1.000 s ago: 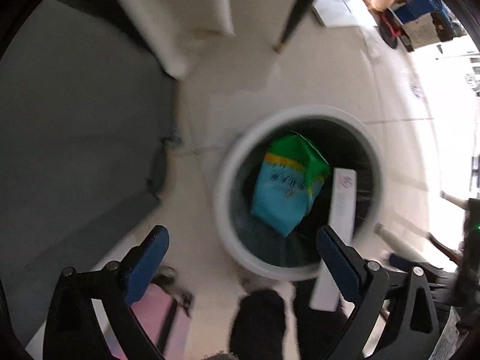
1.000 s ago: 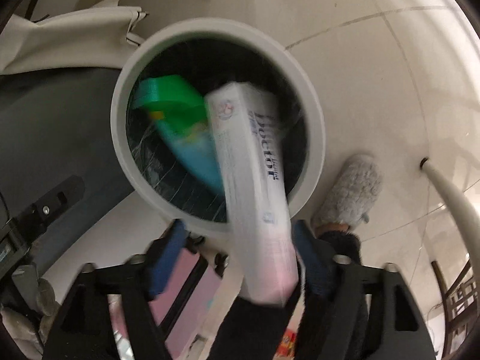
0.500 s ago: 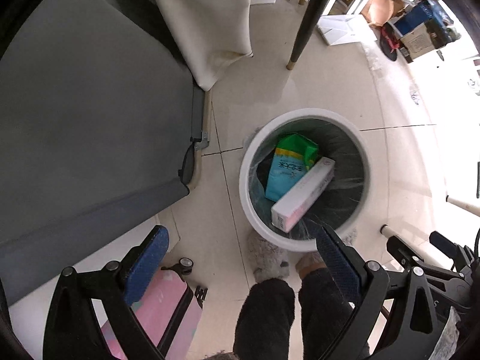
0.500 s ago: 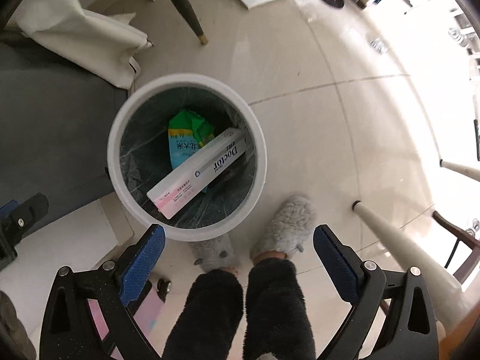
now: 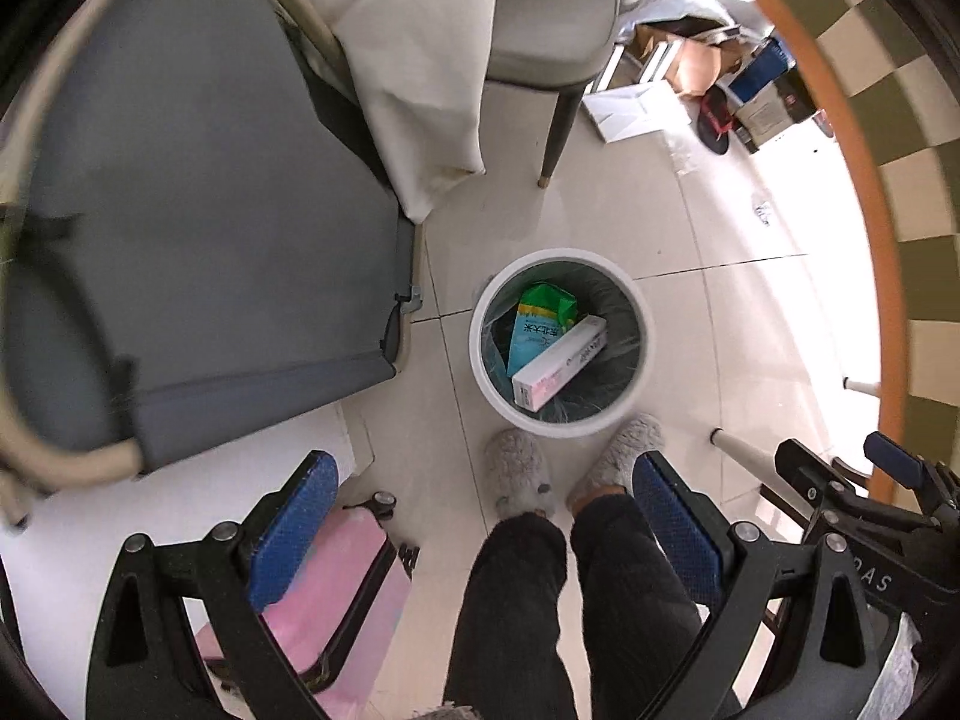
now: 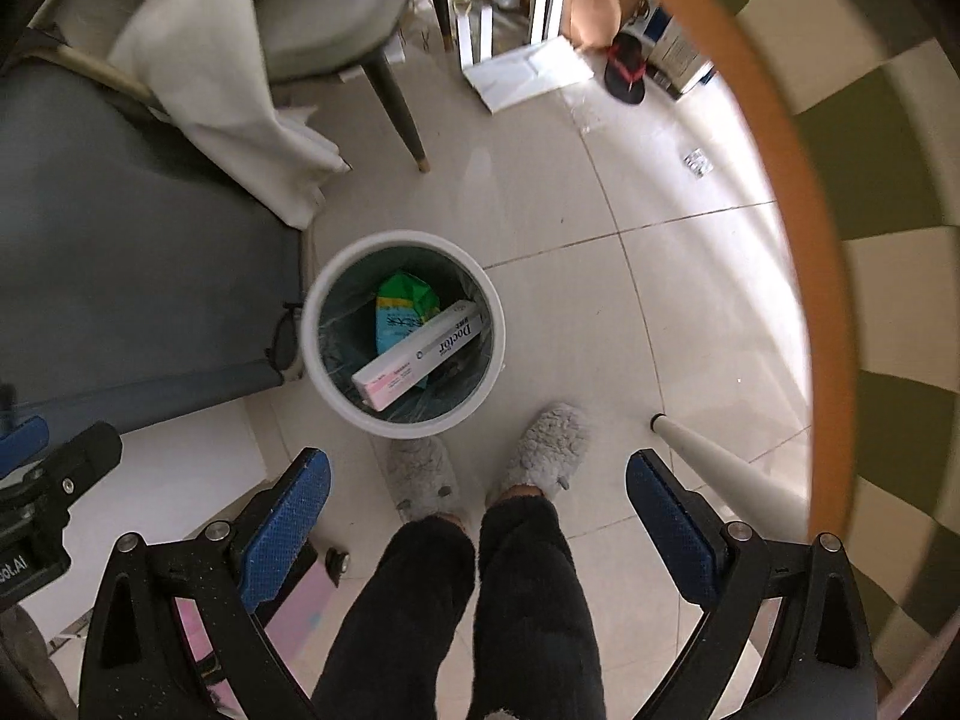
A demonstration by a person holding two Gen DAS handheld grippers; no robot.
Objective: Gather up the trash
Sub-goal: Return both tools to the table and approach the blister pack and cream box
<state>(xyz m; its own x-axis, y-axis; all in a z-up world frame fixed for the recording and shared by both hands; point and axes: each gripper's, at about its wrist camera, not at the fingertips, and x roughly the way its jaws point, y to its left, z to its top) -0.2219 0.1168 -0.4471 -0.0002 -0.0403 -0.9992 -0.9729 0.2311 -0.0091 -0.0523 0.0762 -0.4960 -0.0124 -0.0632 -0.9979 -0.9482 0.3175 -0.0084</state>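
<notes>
Over on the left lies a big grey padded surface [image 5: 198, 240] with a cream cloth [image 5: 420, 60] draped over its far corner, and below it a pink suitcase [image 5: 336, 588] stands on the floor under the left tool [image 5: 486, 534]. That tool points straight down at the tiles, its two blue pads [image 5: 294, 522] spread wide with nothing between them but the floor and the person's dark trouser legs [image 5: 516, 600].

In the middle stands the white round bin [image 6: 336, 396], lined with a clear bag, just beside the grey surface's corner. Inside it a green and blue packet [image 6: 399, 312] sits upright-ish, and a long white box [image 6: 420, 354] printed "Doctor" leans across it from lower left to upper right. Two grey fluffy slippers [image 6: 546, 450] are planted right at the bin's near rim.

The right tool [image 6: 480, 534] hangs likewise above the floor, jaws wide apart and holding nothing, well clear of the bin. Behind the bin a grey chair [image 6: 336, 12] stands on dark legs, with cardboard and papers [image 6: 528, 66] scattered beyond. Along the right curves the orange edge of a round worktop [image 6: 792, 240] covered in green and cream checks, a white leg [image 6: 708, 456] slanting beneath it.
</notes>
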